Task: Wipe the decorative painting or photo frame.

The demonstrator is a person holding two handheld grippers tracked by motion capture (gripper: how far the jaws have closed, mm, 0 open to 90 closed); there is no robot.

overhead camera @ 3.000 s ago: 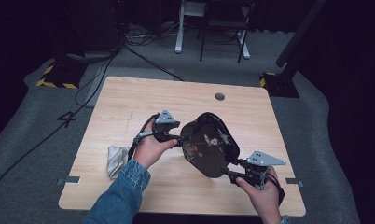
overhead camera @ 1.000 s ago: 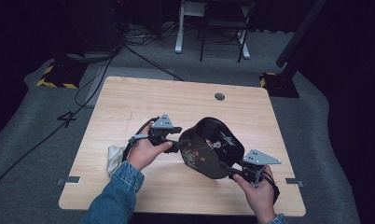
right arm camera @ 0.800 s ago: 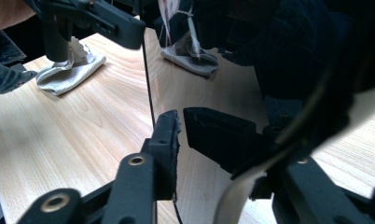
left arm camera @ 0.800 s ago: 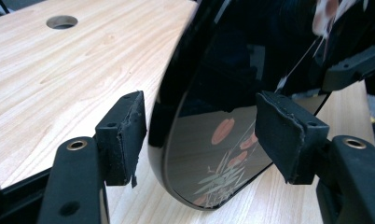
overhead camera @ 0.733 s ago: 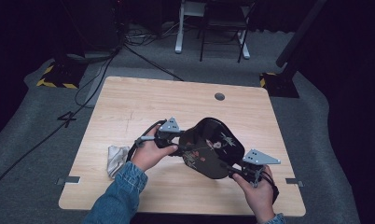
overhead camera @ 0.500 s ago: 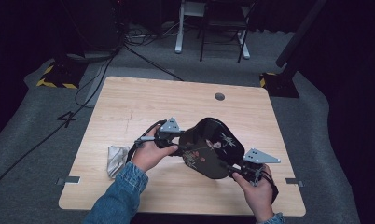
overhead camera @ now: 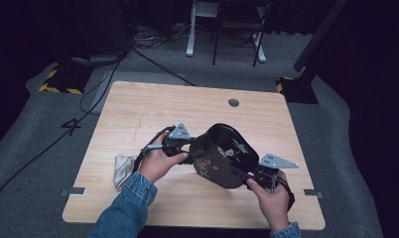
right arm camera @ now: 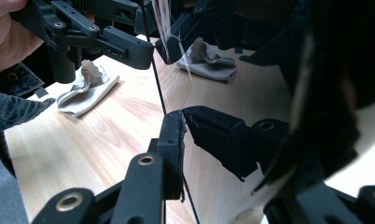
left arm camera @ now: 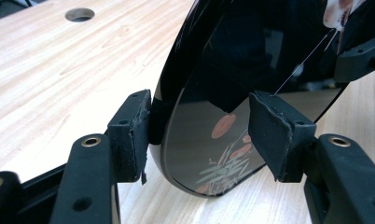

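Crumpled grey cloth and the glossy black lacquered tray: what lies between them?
In the high view, the person's left hand and its hand-held gripper lie between cloth and tray.

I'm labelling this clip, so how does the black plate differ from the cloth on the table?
The plate is glossy black with painted flowers; the cloth is pale and crumpled. The plate is rigid and tilted up on edge; the cloth lies limp on the table.

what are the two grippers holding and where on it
Right gripper clamps the black lacquer tray by its near rim; left gripper straddles the opposite rim, jaws apart.
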